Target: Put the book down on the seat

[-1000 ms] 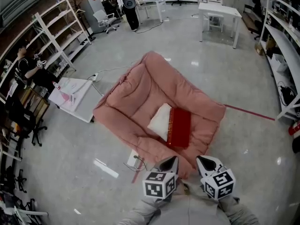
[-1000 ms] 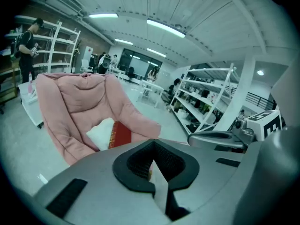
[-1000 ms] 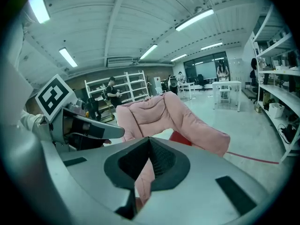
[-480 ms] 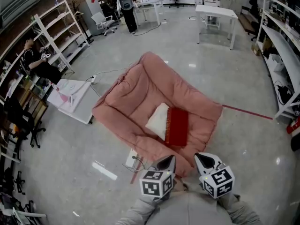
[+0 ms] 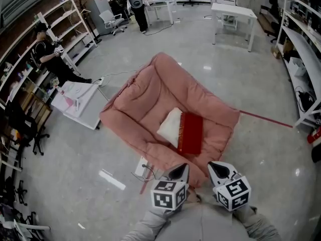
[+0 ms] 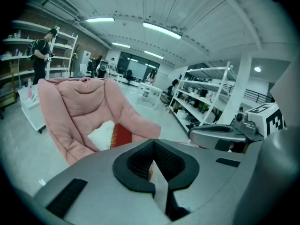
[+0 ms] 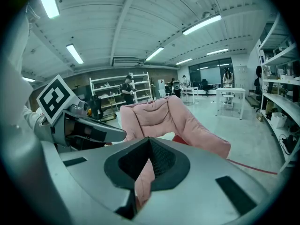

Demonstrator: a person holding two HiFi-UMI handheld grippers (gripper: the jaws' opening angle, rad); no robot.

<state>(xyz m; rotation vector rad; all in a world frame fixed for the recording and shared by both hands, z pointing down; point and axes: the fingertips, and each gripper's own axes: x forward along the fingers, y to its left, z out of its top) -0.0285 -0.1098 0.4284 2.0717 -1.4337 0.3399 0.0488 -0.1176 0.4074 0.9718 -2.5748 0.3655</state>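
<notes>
1. In the right gripper view, the pink padded armchair (image 7: 154,114) hides most of the dark red hardback book (image 5: 191,133).
2. The book lies flat on the seat against a white cushion (image 5: 170,126), its long axis pointing away.
3. The left gripper (image 5: 179,170) and right gripper (image 5: 216,168) are clenched and empty.

Bare seat (image 5: 143,107) left of the pillow (image 5: 169,126) is free, pillow and book (image 5: 191,133) hog the right, puffy rim (image 5: 165,157) all around.

Lab-like workshop: metal shelving (image 5: 61,28), white worktables (image 5: 234,10)
</notes>
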